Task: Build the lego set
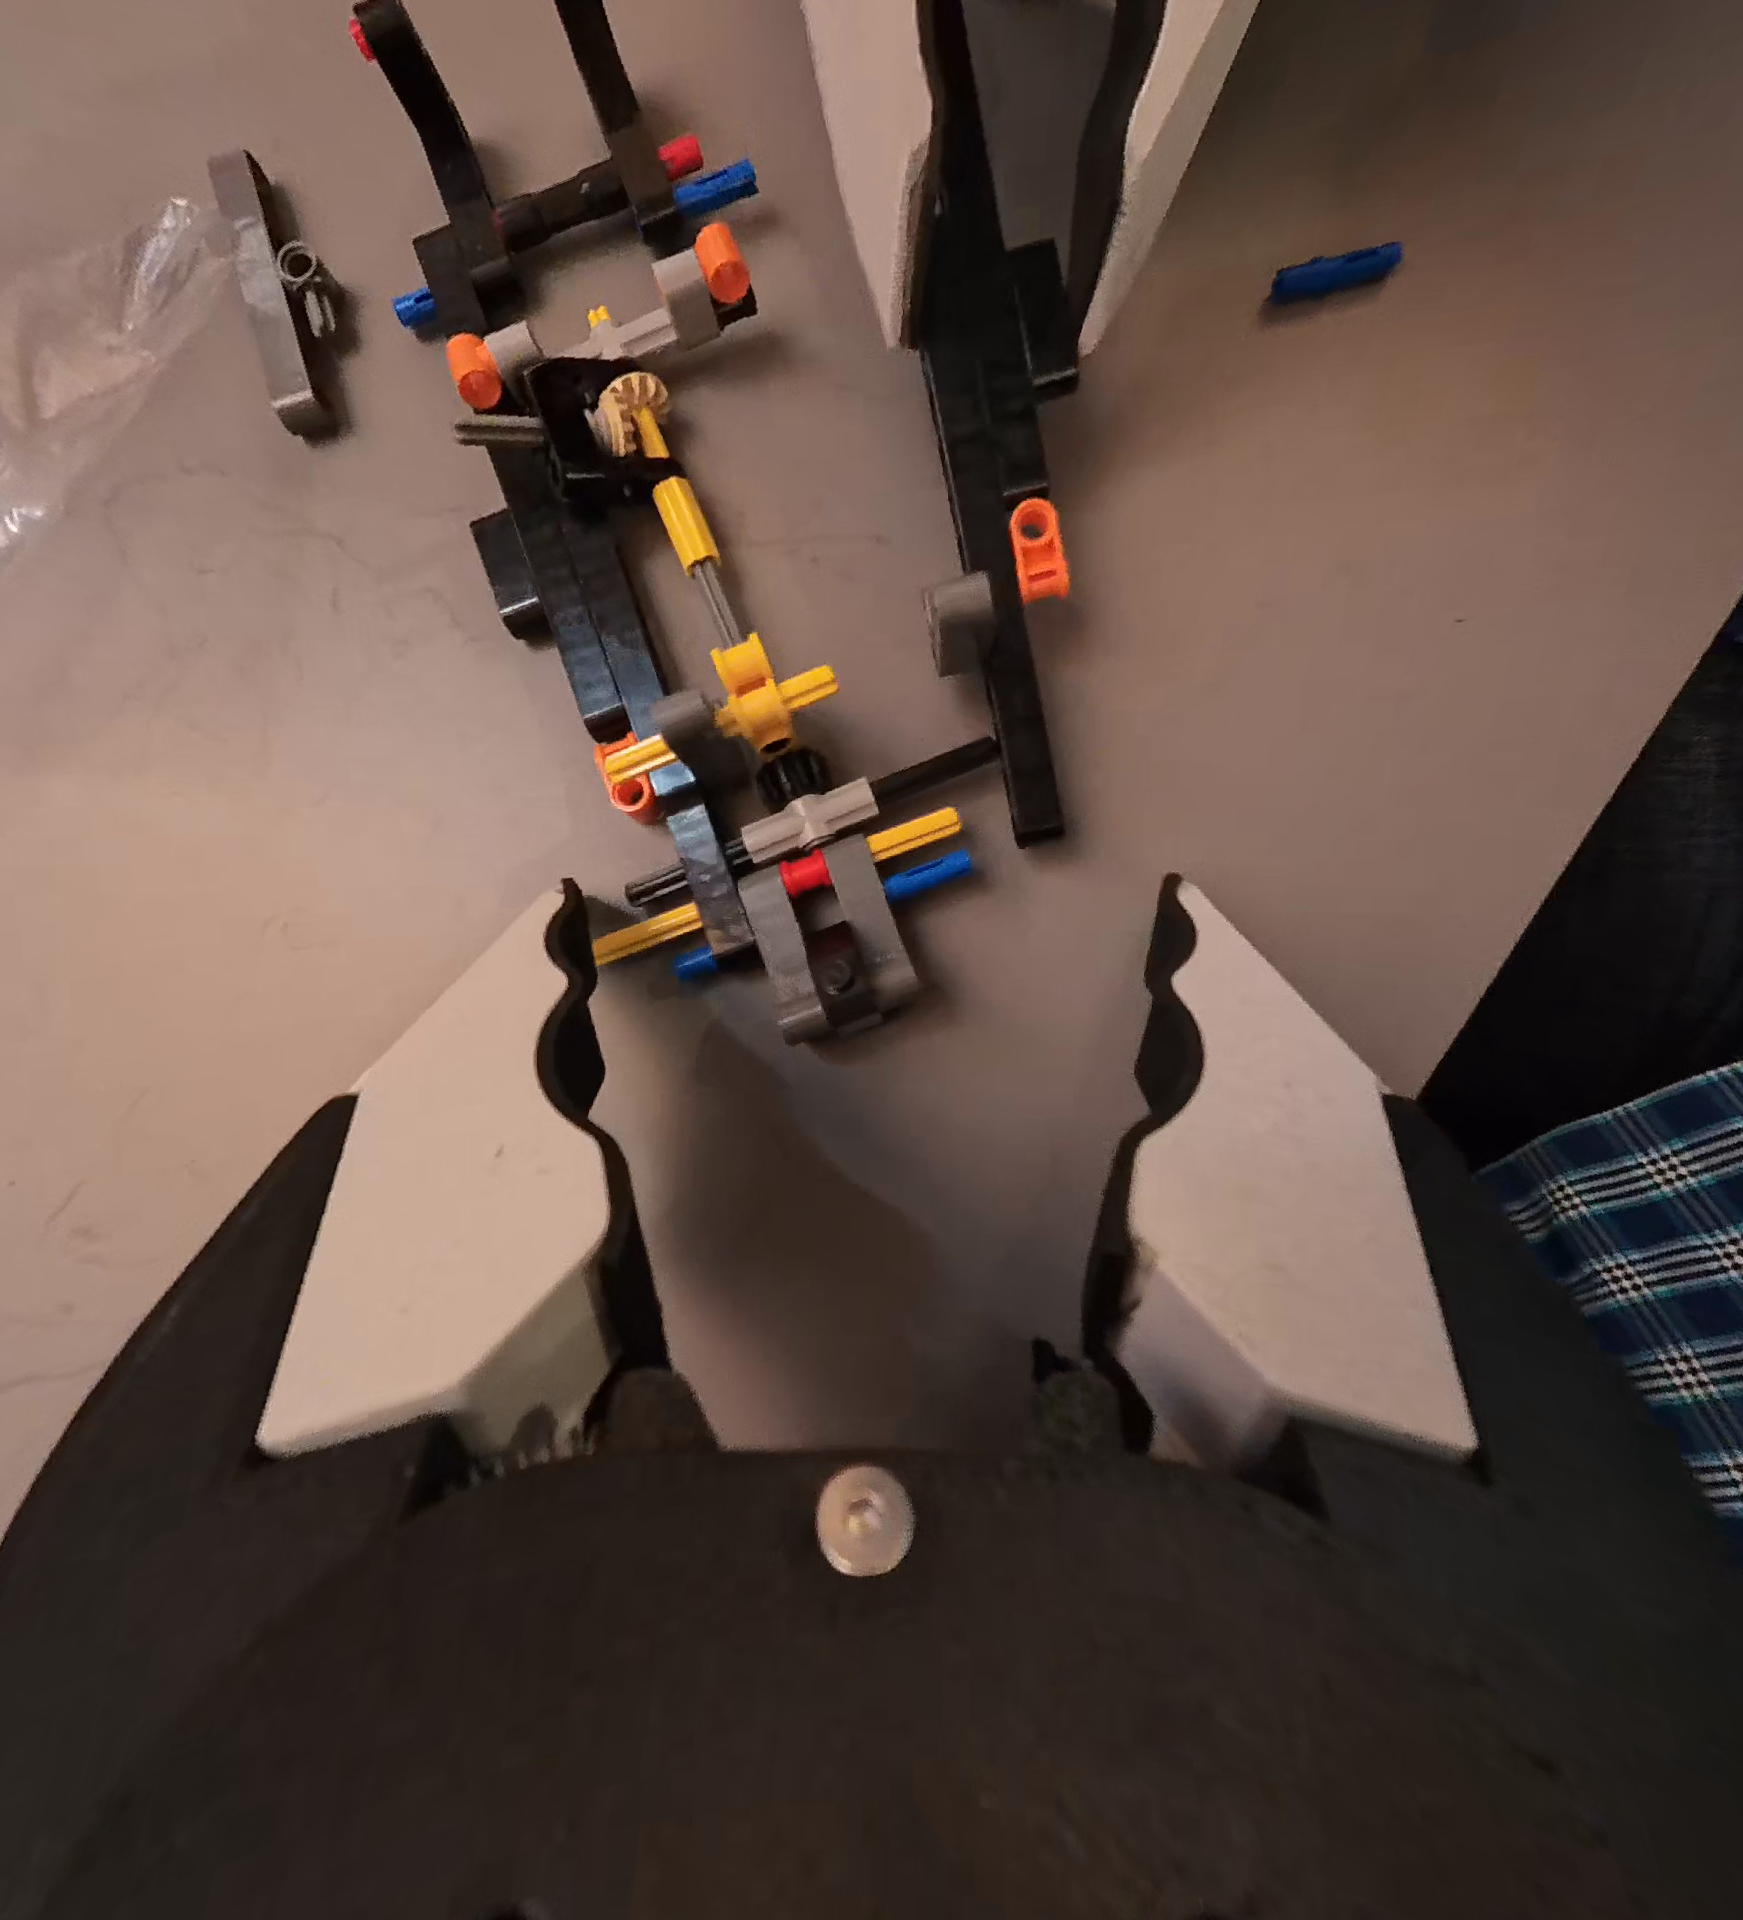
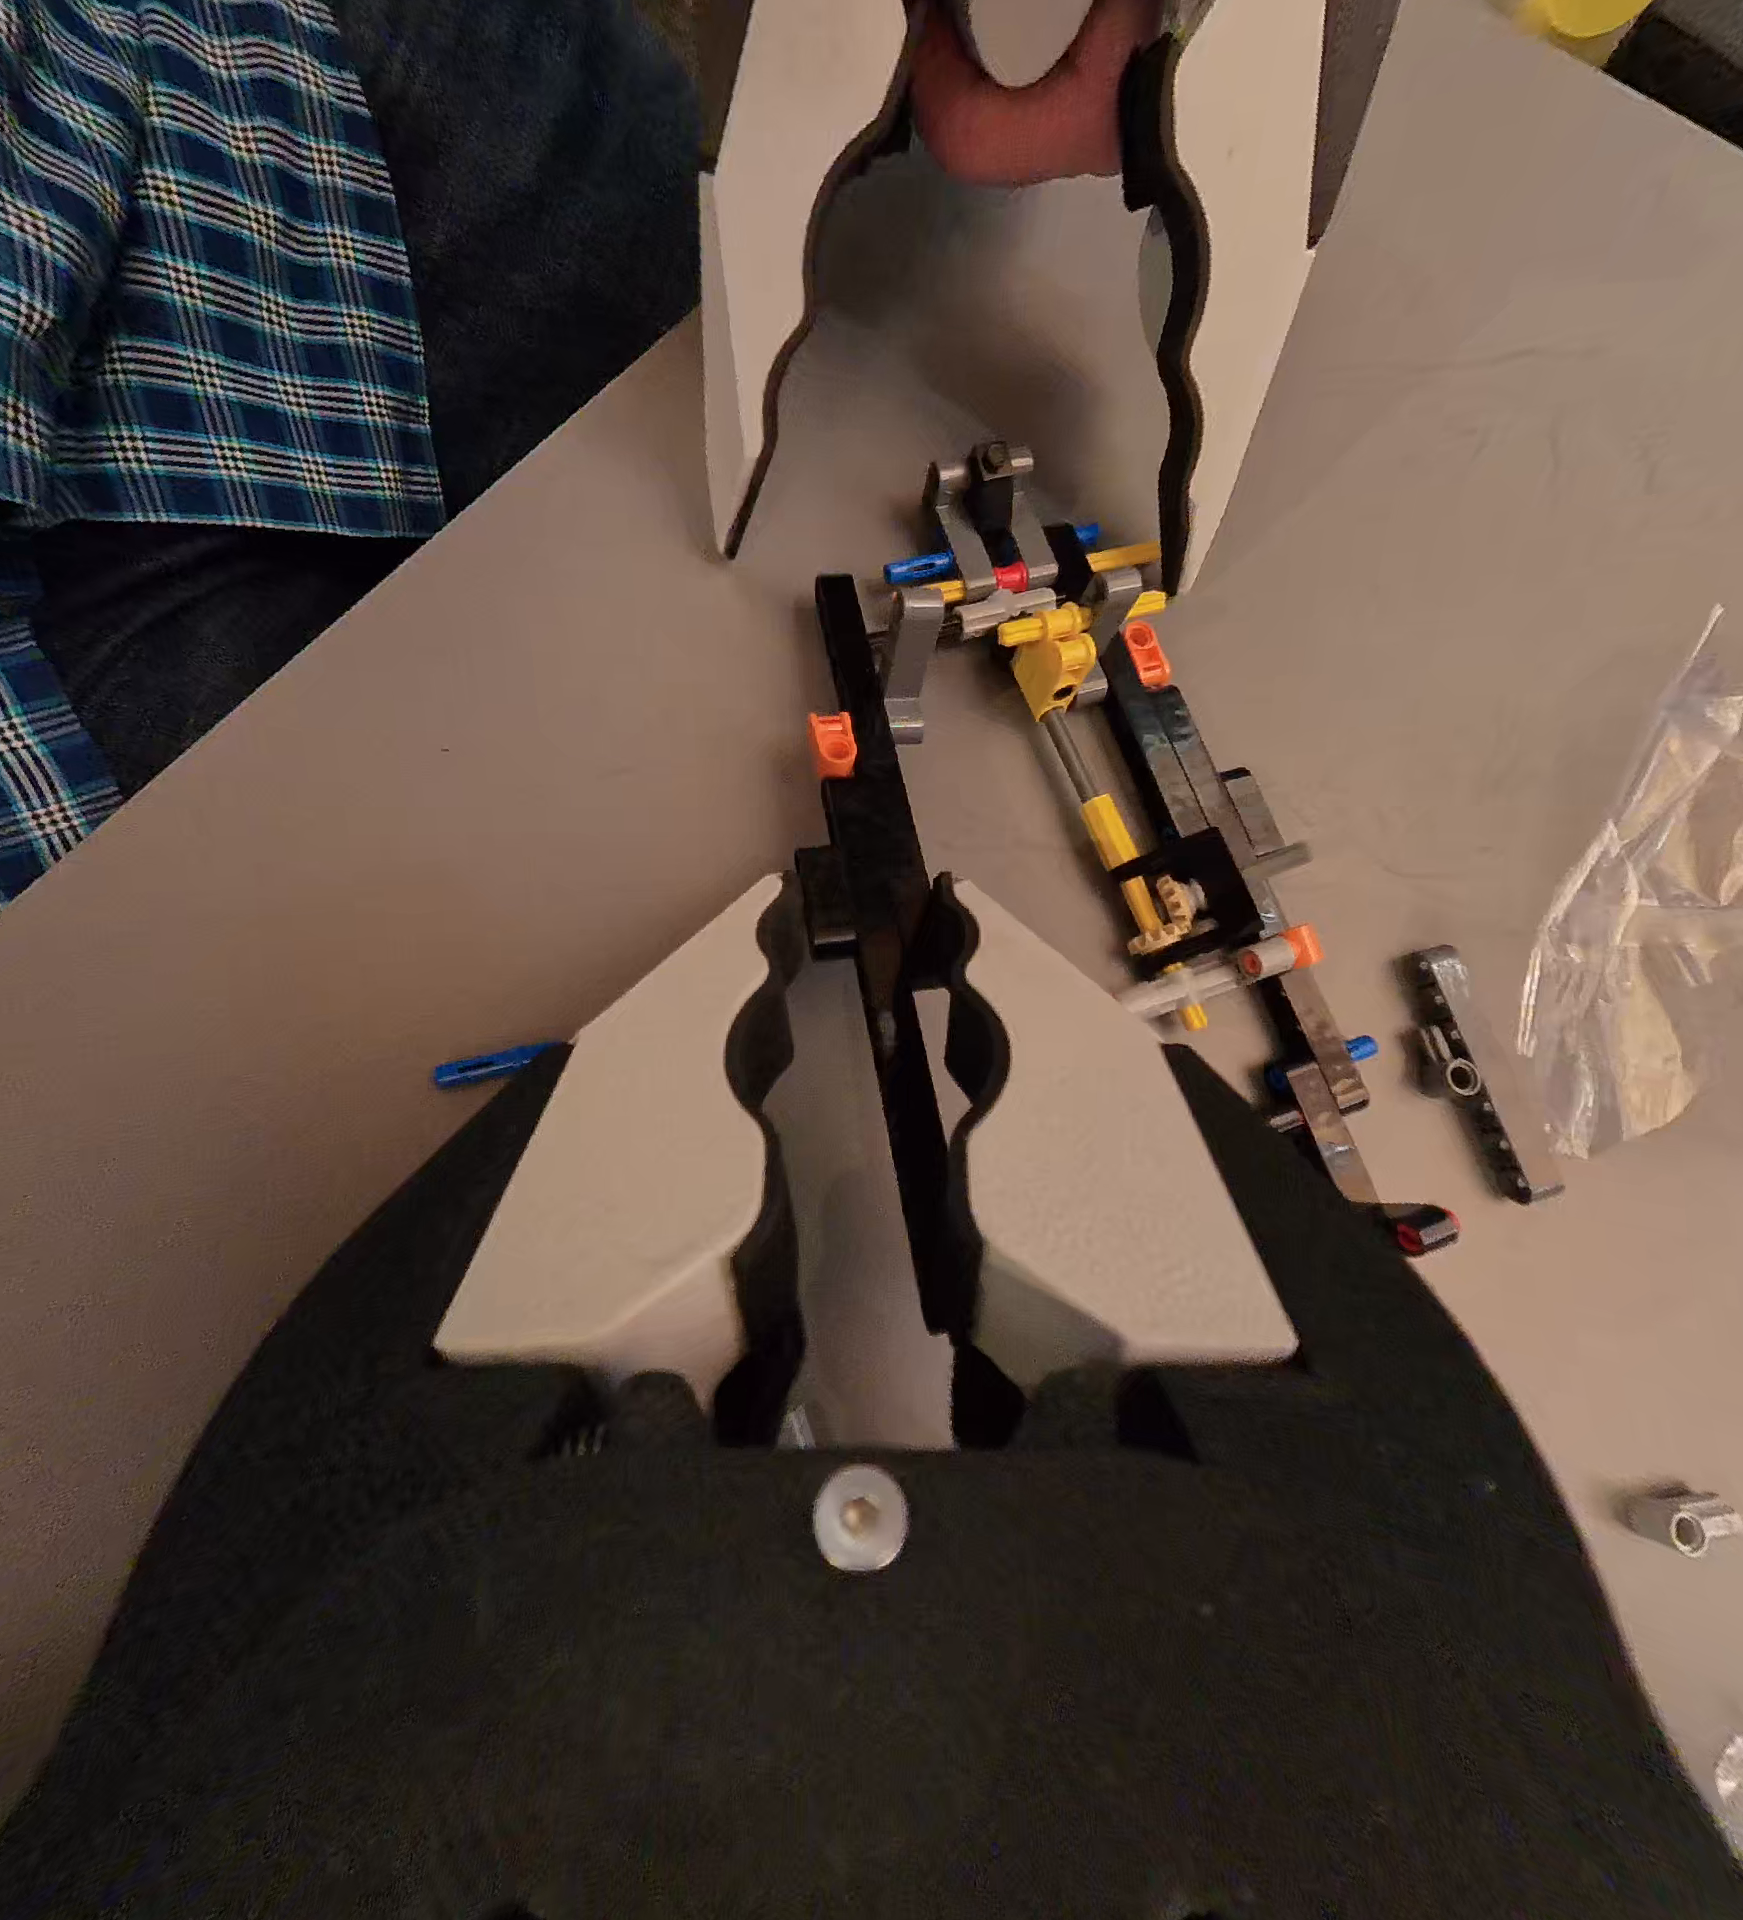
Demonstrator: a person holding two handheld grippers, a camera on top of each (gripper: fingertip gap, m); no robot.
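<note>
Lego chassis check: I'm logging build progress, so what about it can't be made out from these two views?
- Black side beam: right wrist view, its near end sits between the right hand-held gripper's fingers, contact unclear.
- Chassis far end: left wrist view, curved black arms cut off by the top edge.
- Chassis rear: right wrist view, hidden behind the gripper body.
- Bevel gear: too small to judge its meshing.

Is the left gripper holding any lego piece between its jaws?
No, the left gripper is open and nothing sits between its jaws; the lego assembly lies on the table ahead.
</note>
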